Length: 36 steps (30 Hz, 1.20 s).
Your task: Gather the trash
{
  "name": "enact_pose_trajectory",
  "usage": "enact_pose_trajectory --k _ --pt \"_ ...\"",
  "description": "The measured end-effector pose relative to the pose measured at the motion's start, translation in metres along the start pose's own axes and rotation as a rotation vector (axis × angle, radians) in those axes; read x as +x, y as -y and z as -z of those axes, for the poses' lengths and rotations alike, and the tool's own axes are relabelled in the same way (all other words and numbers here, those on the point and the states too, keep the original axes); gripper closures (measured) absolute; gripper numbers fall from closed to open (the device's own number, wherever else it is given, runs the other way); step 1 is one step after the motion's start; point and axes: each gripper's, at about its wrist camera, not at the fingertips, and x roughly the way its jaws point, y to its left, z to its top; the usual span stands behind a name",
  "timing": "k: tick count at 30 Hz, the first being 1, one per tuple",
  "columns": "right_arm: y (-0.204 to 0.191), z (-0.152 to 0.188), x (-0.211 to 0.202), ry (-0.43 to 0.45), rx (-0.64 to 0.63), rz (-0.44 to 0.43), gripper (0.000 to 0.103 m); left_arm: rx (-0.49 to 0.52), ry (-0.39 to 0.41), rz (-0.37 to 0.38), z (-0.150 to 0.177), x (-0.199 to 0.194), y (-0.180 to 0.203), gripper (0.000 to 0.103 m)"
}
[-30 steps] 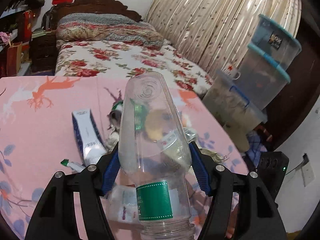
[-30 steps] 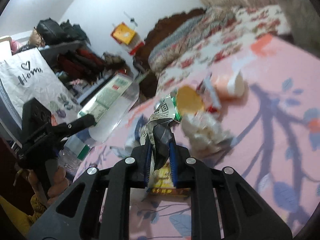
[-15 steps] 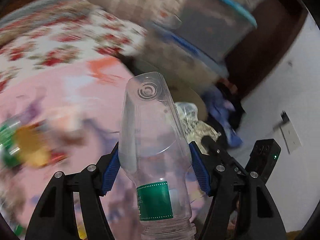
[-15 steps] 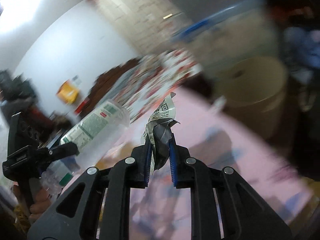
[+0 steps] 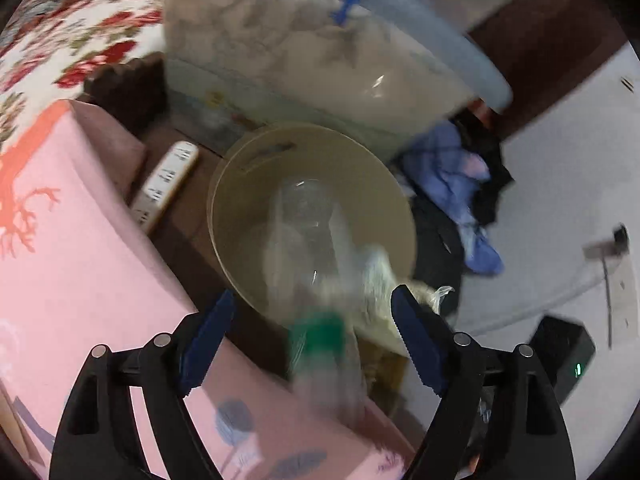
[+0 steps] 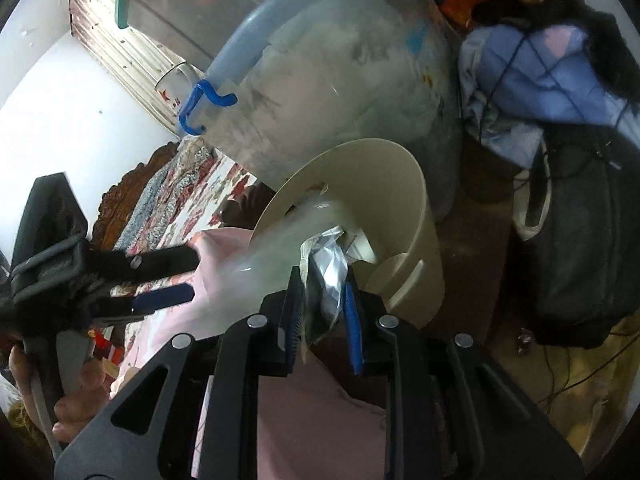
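A beige bin stands on the floor beside the pink-covered table. My left gripper hangs over it, its jaws opening wide. The clear bottle with a green label is a blur between them, touching neither pad and dropping mouth-last toward the bin. In the right wrist view the bottle streaks into the bin. My right gripper holds a crumpled silver wrapper just before the bin's rim. Its jaws are opening, with the wrapper still between the pads. My left gripper shows at the left, in a hand.
A big clear storage box with a blue lid and handle stands right behind the bin. A blue cloth and a black bag lie on the floor to its right. A white power strip lies between table and bin.
Both grippers swung off the littered table to above the bin. The left jaws spread and the bottle slipped free. The right jaws stand slightly wider around the wrapper.
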Motion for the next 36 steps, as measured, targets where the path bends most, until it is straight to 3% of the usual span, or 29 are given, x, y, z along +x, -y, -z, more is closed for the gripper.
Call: enact_pose_trajectory --k 5,8,10,12,14,16,19,23,27,33,36 --pt "-0.012 0.012 -0.015 0.057 -0.046 -0.023 0.072 -0.007 0.102 0.02 0.013 -0.049 -0.005 0.027" --pt "-0.022 0.021 -0.024 0.072 -0.065 -0.05 0.071 0.011 0.163 0.092 0.05 -0.116 -0.017 0.027" --pt "-0.031 0.027 -0.03 0.082 -0.077 -0.08 0.071 0.035 0.23 0.095 0.083 -0.171 -0.03 0.026" --pt "-0.049 0.035 -0.038 0.084 -0.107 -0.125 0.071 0.047 0.306 0.061 0.114 -0.219 -0.047 0.026" --pt "-0.063 0.042 -0.04 0.074 -0.129 -0.16 0.071 0.034 0.396 -0.019 0.155 -0.271 -0.071 0.024" --pt "-0.084 0.053 -0.039 0.045 -0.154 -0.215 0.071 -0.034 0.477 -0.098 0.204 -0.32 -0.104 0.024" --pt "-0.122 0.078 -0.034 -0.028 -0.207 -0.295 0.071 -0.178 0.533 -0.155 0.273 -0.362 -0.147 0.024" --pt "-0.178 0.128 -0.021 -0.178 -0.298 -0.399 0.071 -0.337 0.557 -0.208 0.351 -0.378 -0.187 0.024" --pt "-0.224 0.189 -0.019 -0.319 -0.42 -0.471 0.071 -0.427 0.538 -0.205 0.402 -0.375 -0.208 0.025" --pt "-0.261 0.27 -0.036 -0.455 -0.61 -0.507 0.071 -0.434 0.481 -0.188 0.445 -0.359 -0.211 0.025" --pt "-0.284 0.305 -0.05 -0.444 -0.763 -0.498 0.071 -0.441 0.464 -0.149 0.466 -0.349 -0.221 0.025"
